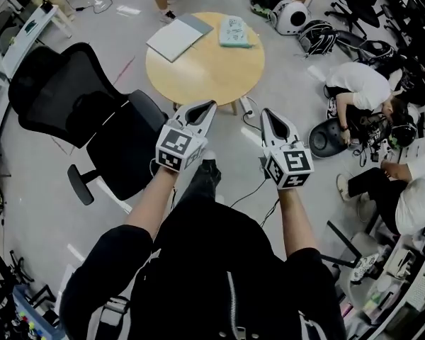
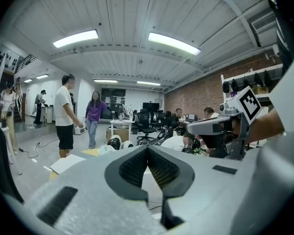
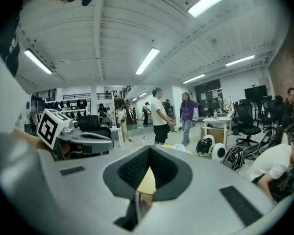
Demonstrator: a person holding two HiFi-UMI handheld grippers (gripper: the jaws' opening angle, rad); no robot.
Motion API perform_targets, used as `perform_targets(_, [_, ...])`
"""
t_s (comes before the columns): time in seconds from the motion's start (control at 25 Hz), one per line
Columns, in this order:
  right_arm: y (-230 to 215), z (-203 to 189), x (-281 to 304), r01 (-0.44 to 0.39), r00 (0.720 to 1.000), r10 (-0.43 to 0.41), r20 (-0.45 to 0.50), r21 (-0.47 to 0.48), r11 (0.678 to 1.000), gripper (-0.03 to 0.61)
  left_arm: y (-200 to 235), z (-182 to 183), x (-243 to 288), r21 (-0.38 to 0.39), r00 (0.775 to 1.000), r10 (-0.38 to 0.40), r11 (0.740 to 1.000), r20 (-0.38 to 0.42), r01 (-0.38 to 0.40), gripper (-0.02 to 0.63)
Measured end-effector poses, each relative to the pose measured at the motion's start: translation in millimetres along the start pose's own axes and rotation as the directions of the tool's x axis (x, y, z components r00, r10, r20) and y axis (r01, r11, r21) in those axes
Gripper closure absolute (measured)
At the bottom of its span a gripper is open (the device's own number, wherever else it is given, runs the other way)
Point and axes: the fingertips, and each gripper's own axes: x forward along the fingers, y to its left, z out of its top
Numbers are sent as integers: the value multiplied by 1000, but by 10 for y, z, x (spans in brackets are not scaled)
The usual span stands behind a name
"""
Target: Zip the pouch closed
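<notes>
the black office chair (image 1: 92,119) stands left of the round wooden tabletop (image 1: 205,73), its base partly hidden behind the wearer's left arm; the tabletop's near edge is covered by the tips of both claws in the head view; in the right gripper view only a yellow sliver of it shows in the gap below the claw tips; at the right edge, people sitting on the floor (image 1: 28,161) are cut off by the frame; a cluster of helmets (image 1: 290,13) lies beyond the tabletop, some hard to tell apart; a flat grey pad (image 1: 178,37) lies on the tabletop's far left part; the pale green pouch (image 1: 234,32) lies flat just right of it, near the far rim, well apart from both claws; its zip and anything inside it are too small to make out; the left claw (image 1: 211,105) is held in the air short of the tabletop, tips pressed together on nothing (image 2: 147,147); the right claw (image 1: 267,112) beside it is likewise closed and empty (image 3: 150,150)
</notes>
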Motion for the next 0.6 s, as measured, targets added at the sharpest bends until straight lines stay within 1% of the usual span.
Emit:
perform_targets(0.28, [-297, 138, 729, 13, 999, -12, -32, 14, 1000, 574, 570, 85, 601, -10, 999, -49, 999, -22, 48, 615])
perform_targets(0.44, [-395, 289, 1147, 30, 999, -30, -38, 7, 1000, 574, 933, 177, 850, -14, 997, -70, 997, -19, 70, 615])
perform_targets(0.6, [-492, 395, 1427, 49, 998, -49, -45, 1, 999, 574, 1190, 222, 1069, -10, 996, -91, 996, -21, 91, 615])
